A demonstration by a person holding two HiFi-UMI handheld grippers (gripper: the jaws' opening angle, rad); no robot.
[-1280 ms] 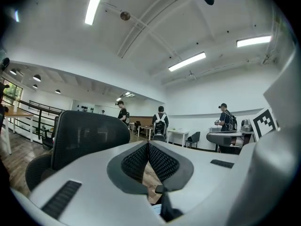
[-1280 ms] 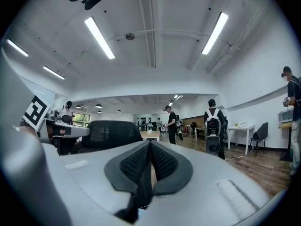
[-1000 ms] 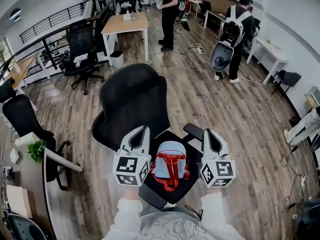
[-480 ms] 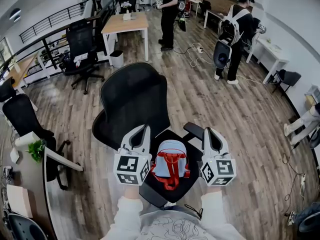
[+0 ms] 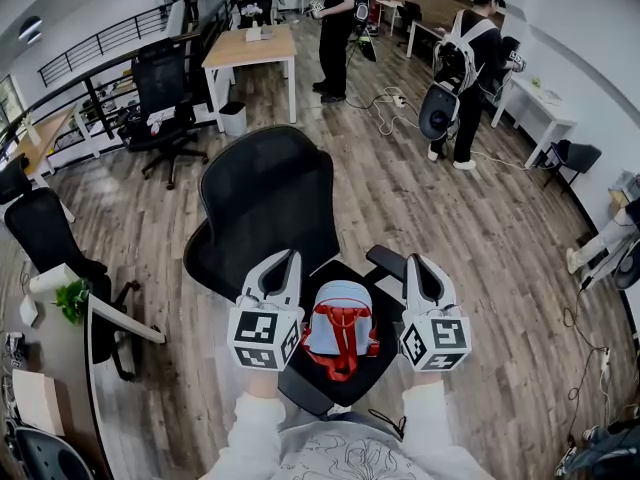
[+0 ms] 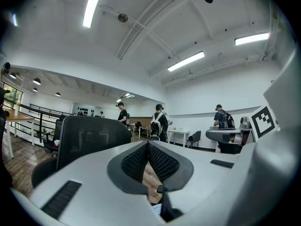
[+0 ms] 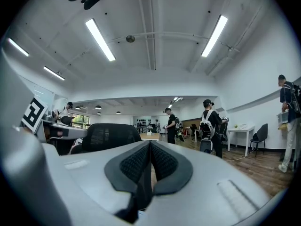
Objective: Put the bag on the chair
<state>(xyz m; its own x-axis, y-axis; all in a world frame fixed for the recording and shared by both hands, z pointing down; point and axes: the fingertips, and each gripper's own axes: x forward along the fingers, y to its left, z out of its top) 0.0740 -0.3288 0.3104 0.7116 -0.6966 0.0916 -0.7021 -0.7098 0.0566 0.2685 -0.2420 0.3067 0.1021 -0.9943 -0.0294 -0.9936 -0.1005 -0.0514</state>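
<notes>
The dark strap (image 7: 141, 192) pinched in the left gripper (image 6: 148, 144) and in the right gripper (image 7: 150, 144) runs off each view's bottom edge. The bag (image 5: 340, 328) hides the middle of the chair (image 5: 265, 198) seat.

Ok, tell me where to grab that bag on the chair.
Take the bag by its red straps, coming straight down from above. It seems to lie flat on the chair seat with the straps facing up, while its rounded body offers the jaws little to pinch.

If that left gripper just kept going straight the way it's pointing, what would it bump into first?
Probably the black chair's backrest, near its edge. The left gripper aims just beside it, so it might slip past; depth is unclear.
</notes>
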